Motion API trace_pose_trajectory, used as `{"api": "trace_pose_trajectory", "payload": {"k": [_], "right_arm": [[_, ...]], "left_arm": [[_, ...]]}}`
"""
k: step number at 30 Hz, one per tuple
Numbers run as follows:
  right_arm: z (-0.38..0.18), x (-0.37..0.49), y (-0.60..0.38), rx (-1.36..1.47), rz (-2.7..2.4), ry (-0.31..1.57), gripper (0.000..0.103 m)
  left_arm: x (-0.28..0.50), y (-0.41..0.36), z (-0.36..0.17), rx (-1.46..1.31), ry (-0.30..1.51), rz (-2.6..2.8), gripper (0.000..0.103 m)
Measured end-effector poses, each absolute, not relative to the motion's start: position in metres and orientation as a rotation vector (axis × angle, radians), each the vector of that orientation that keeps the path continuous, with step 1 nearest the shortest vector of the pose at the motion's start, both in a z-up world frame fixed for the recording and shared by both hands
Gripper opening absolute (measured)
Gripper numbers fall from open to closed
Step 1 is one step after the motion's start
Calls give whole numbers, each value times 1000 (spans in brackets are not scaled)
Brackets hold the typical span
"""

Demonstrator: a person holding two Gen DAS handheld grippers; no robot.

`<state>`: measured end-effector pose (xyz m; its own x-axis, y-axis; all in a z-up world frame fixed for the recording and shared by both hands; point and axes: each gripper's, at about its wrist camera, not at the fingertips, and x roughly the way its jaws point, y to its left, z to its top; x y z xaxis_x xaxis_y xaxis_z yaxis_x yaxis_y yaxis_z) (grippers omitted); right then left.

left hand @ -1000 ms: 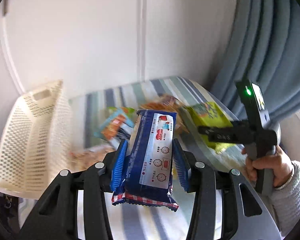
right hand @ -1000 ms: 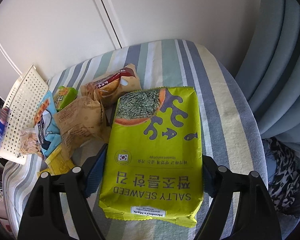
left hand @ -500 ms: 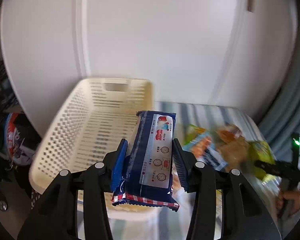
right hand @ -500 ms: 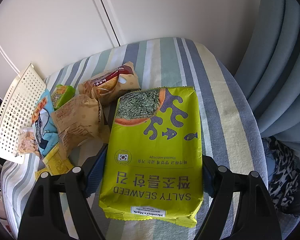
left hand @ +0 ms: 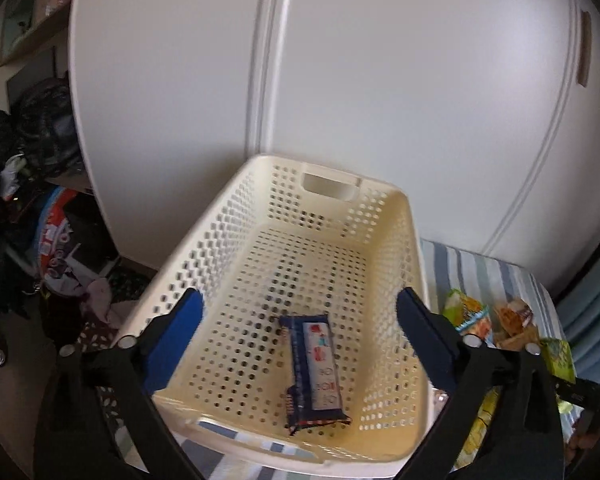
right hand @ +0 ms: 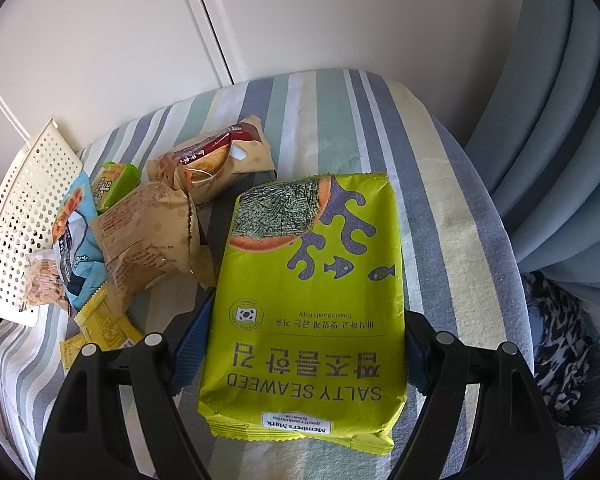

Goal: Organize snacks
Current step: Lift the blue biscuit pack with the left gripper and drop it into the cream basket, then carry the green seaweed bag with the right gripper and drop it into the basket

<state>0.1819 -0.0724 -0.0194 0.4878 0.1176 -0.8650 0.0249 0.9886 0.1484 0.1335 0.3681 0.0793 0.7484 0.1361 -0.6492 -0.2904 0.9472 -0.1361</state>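
A dark blue snack packet point(left hand: 314, 368) lies flat on the floor of the cream perforated basket point(left hand: 414, 248). My left gripper point(left hand: 298, 304) hovers over the basket, open wide, with nothing between its blue pads point(left hand: 180, 332). In the right wrist view, my right gripper point(right hand: 300, 340) is shut on a large lime-green salty seaweed bag point(right hand: 312, 264), one pad against each side. The bag hangs just over the striped tablecloth point(right hand: 340, 120). The basket's side point(right hand: 24, 216) shows at the far left of that view.
A pile of snacks lies between the basket and the seaweed bag: a brown paper bag point(right hand: 148, 236), a red-brown packet point(right hand: 216, 160), a green packet point(right hand: 110, 184), a blue bag point(right hand: 74, 236), yellow sachets point(right hand: 100, 324). Grey curtain point(right hand: 560, 120) hangs right; floor clutter point(left hand: 40, 240) lies left.
My left gripper swung left from the table to over the basket, opened, and let go of the blue packet, which now lies in the basket. The right gripper has barely moved.
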Motion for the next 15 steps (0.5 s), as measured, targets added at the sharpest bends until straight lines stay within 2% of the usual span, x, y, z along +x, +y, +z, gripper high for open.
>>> {"api": "trace_pose_trajectory", "payload": {"k": [8,15], "right_arm": [[-7,171,-87,231,72,990,78],[36,155,-52,177,106,903,78]], "left_arm": [[125,373,76,-206,640,301,100],[122,393,74,-277,628,317,100]]}}
